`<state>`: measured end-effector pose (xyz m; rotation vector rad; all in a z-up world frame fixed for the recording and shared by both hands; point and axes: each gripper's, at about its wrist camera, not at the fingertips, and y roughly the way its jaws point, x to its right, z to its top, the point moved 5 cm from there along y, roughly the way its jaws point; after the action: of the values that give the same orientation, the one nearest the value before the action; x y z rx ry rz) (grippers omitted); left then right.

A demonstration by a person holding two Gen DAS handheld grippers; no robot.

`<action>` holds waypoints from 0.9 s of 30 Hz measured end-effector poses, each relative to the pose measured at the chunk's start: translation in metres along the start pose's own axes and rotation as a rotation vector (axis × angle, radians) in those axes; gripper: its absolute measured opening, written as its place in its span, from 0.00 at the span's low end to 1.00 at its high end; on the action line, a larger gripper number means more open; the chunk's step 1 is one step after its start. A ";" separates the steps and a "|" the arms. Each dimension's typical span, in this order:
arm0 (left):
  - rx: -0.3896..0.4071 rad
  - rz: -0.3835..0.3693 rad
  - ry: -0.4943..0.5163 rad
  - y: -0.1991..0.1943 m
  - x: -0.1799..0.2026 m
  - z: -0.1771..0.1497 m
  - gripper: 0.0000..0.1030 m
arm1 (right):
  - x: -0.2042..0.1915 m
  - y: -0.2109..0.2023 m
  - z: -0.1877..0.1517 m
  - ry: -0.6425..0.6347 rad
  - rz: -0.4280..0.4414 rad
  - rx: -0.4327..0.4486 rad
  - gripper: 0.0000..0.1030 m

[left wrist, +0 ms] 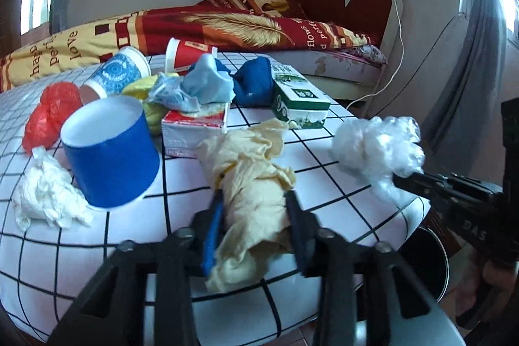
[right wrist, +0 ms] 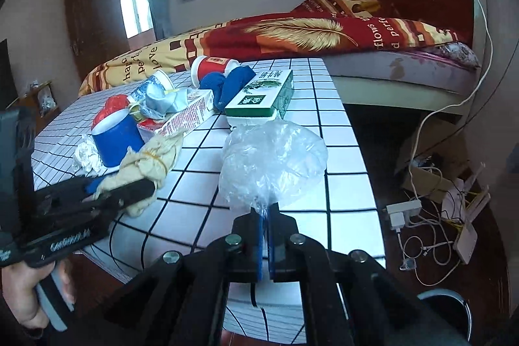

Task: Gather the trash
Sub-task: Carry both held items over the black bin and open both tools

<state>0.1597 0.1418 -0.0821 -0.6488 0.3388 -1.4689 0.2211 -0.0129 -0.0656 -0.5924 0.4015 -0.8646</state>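
A crumpled pale yellow cloth (left wrist: 256, 184), bound with a rubber band, lies near the front edge of the white grid-patterned table (left wrist: 81, 252). My left gripper (left wrist: 254, 213) is shut on it, one finger pressing each side; the right wrist view shows this gripper (right wrist: 142, 187) at the left, with the cloth (right wrist: 152, 158) in its tips. My right gripper (right wrist: 266, 211) is shut on the twisted neck of a clear plastic bag (right wrist: 272, 158), which puffs up above the table. In the left wrist view that bag (left wrist: 379, 145) hangs off the right gripper (left wrist: 402, 179) at the table's right edge.
More litter covers the table's left half: a blue cup (left wrist: 110, 151), white tissue (left wrist: 48, 200), red bag (left wrist: 48, 119), red-white carton (left wrist: 194, 125), green carton (left wrist: 298, 99) and dark blue cloth (left wrist: 253, 83). A dark bin (left wrist: 428, 261) stands below the right corner. Cables (right wrist: 431, 232) lie on the floor.
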 end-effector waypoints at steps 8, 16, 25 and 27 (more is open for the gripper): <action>0.050 0.006 0.033 -0.024 0.011 0.004 0.24 | -0.001 -0.027 0.000 -0.020 -0.024 0.036 0.02; 0.065 -0.007 0.070 -0.043 0.027 0.009 0.24 | -0.003 -0.064 0.003 -0.025 -0.040 0.084 0.02; 0.095 -0.048 0.122 -0.061 0.052 0.011 0.24 | 0.010 -0.122 -0.004 0.019 -0.082 0.137 0.02; 0.101 -0.061 0.147 -0.063 0.060 0.011 0.24 | 0.018 -0.134 -0.009 0.035 -0.105 0.143 0.02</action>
<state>0.1208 0.0864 -0.0255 -0.4751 0.3578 -1.5861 0.1485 -0.0975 0.0106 -0.4700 0.3399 -0.9967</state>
